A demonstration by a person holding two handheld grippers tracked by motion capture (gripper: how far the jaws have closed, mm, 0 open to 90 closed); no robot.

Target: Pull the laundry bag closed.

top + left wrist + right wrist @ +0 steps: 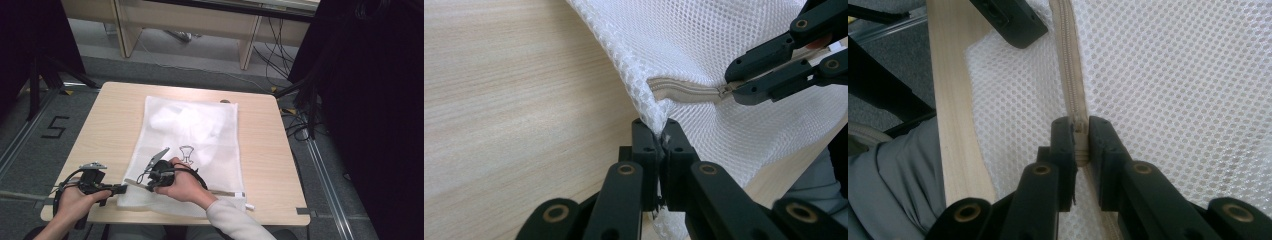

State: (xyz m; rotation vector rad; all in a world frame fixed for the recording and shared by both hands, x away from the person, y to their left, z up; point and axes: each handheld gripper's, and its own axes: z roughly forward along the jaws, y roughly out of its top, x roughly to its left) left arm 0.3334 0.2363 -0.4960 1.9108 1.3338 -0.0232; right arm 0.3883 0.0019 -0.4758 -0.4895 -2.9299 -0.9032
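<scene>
Left gripper (pixel 663 136) pinches the mesh laundry bag's (pixel 704 45) corner; right gripper (pixel 1080 131) clamps its zipper pull (pixel 1079 128) near the counter (pixel 950 125) edge.

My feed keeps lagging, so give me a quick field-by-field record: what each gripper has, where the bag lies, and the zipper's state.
bag: white mesh bag lying flat on the wooden table, something white inside near its far end
left gripper: shut on the bag's near corner
right gripper: shut on the zipper pull
zipper: beige, along the bag's near edge; closed between the two grippers
grippers: close together, not touching
</scene>
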